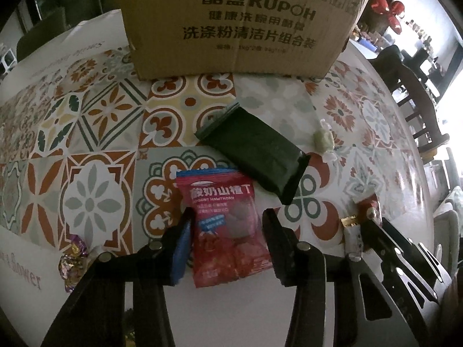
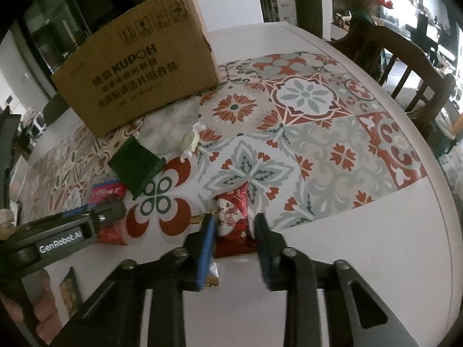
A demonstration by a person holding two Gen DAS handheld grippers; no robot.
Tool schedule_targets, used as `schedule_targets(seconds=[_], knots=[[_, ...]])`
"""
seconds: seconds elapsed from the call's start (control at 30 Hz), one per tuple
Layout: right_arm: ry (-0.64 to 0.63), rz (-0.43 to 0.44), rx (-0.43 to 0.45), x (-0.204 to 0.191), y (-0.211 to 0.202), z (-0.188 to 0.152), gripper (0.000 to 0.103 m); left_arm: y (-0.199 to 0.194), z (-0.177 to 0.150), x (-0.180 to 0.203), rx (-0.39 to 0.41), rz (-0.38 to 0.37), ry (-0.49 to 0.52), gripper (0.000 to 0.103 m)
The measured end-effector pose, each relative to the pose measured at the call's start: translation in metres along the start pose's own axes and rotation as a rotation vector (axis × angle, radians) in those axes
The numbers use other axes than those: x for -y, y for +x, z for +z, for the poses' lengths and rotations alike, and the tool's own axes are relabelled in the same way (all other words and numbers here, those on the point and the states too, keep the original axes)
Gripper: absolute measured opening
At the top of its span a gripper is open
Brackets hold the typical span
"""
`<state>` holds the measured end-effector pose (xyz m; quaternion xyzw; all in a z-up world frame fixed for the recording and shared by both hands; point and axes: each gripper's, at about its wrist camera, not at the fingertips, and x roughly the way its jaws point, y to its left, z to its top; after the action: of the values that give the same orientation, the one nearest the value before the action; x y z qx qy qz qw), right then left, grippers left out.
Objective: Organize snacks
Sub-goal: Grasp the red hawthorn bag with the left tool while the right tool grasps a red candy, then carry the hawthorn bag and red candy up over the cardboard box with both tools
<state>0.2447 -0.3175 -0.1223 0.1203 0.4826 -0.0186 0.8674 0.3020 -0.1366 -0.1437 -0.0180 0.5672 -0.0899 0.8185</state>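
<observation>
**Two grippers low over snack packets on the patterned table**

The left gripper (image 1: 227, 221) reaches forward close above the table (image 2: 361, 245), its two fingers spread wide on either side of a red yogurt-hawthorn packet (image 1: 228, 225) that lies flat between them; neither pad touches the packet in the left wrist view. The right gripper (image 2: 234, 228) is likewise low and level, pointing across the tabletop, its jaws parted around a small red-and-white candy packet (image 2: 233, 214), with a narrow gap showing at each side, so it is not clamped. In the right wrist view the left gripper comes in from the left edge, just beside the right one.

Beyond the red packet a dark green packet (image 1: 254, 150) lies slanted on the patterned mat (image 2: 318, 133), and a pale wrapped candy (image 1: 325, 138) sits just beside it. A cardboard box (image 1: 237, 23) stands at the far edge of the mat. Purple foil candies (image 1: 72, 260) lie near the left edge. A wooden chair (image 2: 405, 66) stands past the table's right rim.
</observation>
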Motion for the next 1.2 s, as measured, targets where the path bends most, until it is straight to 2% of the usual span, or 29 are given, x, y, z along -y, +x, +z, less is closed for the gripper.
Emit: schedule_targets(seconds=[0.27,0.47,0.83,1.2], knots=[[0.001,0.007,0.021,-0.002,-0.004,-0.002,0.025,-0.014,-0.012,-0.001,0.005,-0.028,0.034,0.038],[-0.007,0.025,0.048,-0.006,-0.017,-0.003,0.024,-0.031,-0.018,0.0,0.018,-0.053,0.049,0.038],[-0.022,0.06,0.077,-0.015,-0.03,-0.006,0.023,-0.061,-0.022,0.008,0.086,-0.068,0.095,0.037],[-0.037,0.079,0.161,-0.022,-0.058,0.007,0.023,-0.087,-0.012,0.012,0.166,-0.071,0.121,0.037]])
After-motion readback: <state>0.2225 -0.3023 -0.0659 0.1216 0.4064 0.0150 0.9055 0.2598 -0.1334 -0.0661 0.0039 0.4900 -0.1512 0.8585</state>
